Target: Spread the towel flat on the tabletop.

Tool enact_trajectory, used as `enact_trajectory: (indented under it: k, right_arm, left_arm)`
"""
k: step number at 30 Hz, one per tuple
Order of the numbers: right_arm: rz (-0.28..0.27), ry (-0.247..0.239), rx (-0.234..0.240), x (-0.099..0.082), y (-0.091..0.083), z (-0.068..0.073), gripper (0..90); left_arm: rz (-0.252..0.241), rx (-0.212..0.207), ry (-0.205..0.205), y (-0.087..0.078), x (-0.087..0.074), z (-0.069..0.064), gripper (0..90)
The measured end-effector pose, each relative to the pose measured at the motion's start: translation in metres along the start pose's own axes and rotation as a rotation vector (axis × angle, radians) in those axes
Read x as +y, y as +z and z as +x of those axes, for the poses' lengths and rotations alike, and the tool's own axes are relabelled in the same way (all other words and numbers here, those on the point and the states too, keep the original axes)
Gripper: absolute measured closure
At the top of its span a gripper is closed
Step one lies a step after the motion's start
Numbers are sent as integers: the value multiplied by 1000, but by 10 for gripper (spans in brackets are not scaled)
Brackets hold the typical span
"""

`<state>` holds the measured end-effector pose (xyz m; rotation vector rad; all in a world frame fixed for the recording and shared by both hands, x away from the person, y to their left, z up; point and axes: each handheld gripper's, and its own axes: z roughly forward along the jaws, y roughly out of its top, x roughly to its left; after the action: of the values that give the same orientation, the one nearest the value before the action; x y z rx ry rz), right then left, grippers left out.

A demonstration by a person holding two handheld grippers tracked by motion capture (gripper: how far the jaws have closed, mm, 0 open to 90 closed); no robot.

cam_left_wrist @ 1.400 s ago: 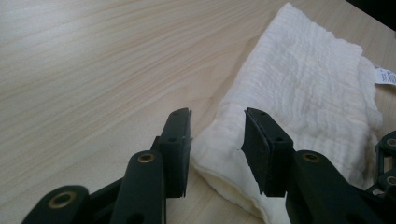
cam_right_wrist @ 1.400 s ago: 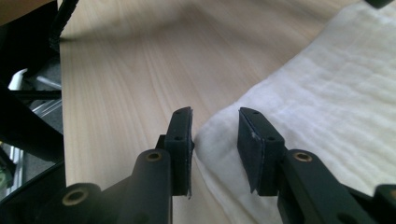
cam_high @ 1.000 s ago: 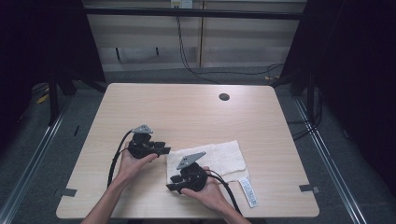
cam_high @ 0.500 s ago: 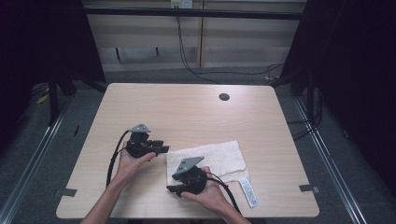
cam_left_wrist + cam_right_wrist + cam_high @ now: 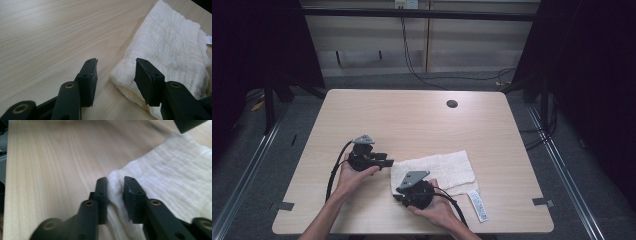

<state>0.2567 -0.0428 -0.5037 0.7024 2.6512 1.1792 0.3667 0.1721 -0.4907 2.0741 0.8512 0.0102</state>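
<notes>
A folded white cloth (image 5: 439,169) lies on the wooden table (image 5: 412,125). My left gripper (image 5: 388,162) points at the cloth's left corner. In the left gripper view its jaws (image 5: 116,62) stand open and have just been opening. The cloth's corner (image 5: 120,75) lies on the table between them, and no pad presses on it. My right gripper (image 5: 399,196) sits at the cloth's near-left edge. Its jaws (image 5: 115,180) have just been closing and now pinch a bunched fold of the cloth (image 5: 115,186).
A white label strip (image 5: 477,205) lies at the cloth's near-right corner. A dark round hole (image 5: 452,104) is set in the table's far side. Grey tape marks (image 5: 285,205) (image 5: 543,202) sit near the front corners. Dark floor surrounds the table.
The right gripper has shifted slightly toward the near edge at the cloth's corner. The left hand has kept still.
</notes>
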Motion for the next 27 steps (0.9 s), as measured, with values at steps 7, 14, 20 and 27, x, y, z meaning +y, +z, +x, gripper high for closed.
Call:
enact_trajectory:
  k: [7, 14, 20, 27]
  right_arm:
    - [-6, 62, -7, -1, 0, -1, 815]
    - [-7, 67, 3, -1, 0, -3, 815]
    - [3, 112, 18, 1, 0, -5, 828]
    - [-23, 147, 19, 4, 1, -5, 833]
  left_arm:
    - [34, -11, 10, 8, -1, -2, 486]
    - [47, -23, 27, 12, -2, -5, 627]
    - [88, -34, 40, 18, -5, -7, 773]
    - [62, -77, -29, 18, -4, -1, 850]
